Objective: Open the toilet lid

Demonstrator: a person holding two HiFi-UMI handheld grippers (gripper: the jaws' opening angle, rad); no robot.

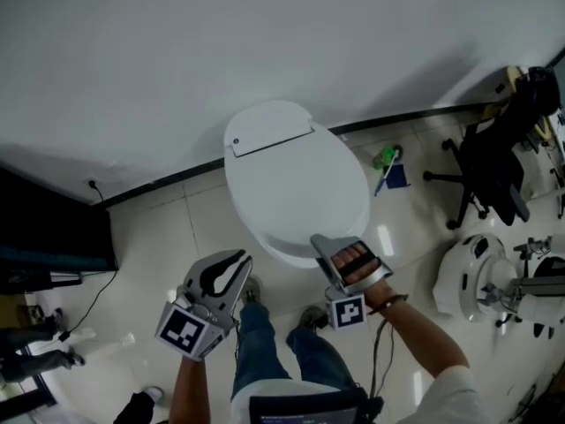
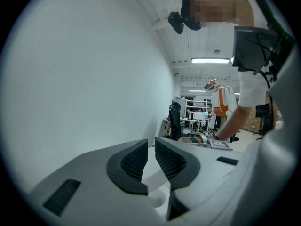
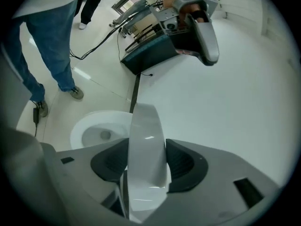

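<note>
At its front edge, right gripper [image 3: 146,166] clamps the toilet lid [image 3: 145,126] — left gripper [image 2: 151,149] closed; empty.

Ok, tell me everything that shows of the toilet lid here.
The toilet lid is a white, glossy oval that looks like plastic, with its hinge end toward the wall. Its front edge sits between the fingers of the right gripper, with a pad pressed on each face. It seems lifted partway: the right gripper view shows it edge-on, with the open bowl beside it.
</note>
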